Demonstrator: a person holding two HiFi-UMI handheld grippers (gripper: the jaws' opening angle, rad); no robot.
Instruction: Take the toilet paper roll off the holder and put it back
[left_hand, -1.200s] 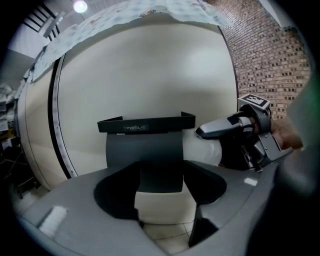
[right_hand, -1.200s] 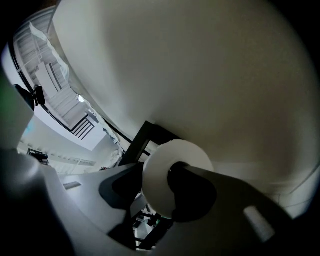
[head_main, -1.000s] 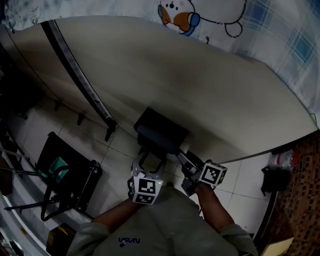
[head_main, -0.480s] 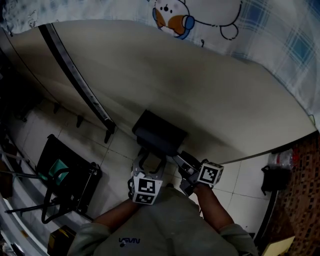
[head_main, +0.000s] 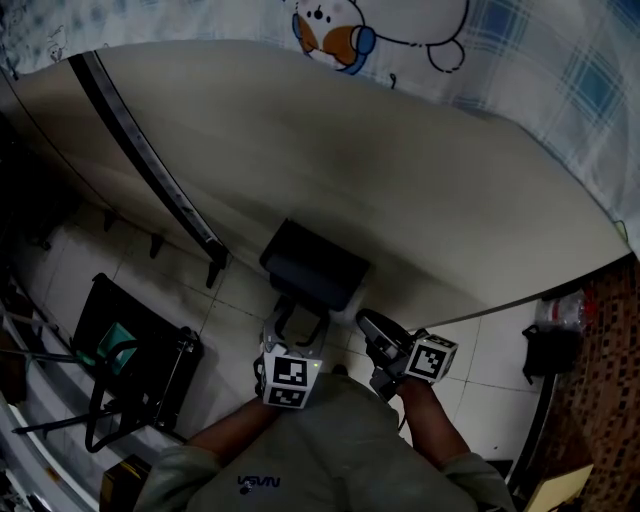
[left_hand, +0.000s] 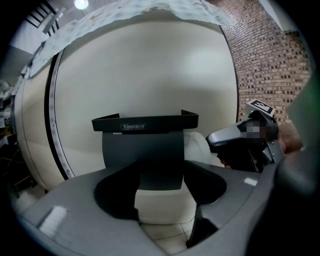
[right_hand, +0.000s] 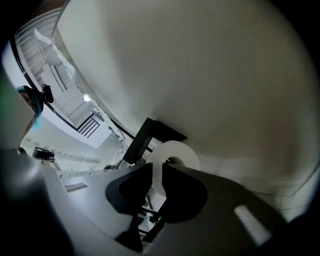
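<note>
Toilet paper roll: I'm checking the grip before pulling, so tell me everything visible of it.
The white paper toilet roll sits under the black plastic wall holder, round end face and dark core hole turned toward the right gripper view. The jaws of the right hand-held gripper have just been closing; the roll's wall stands between them, apparently pinched. The left gripper view shows only its rounded side.
</note>
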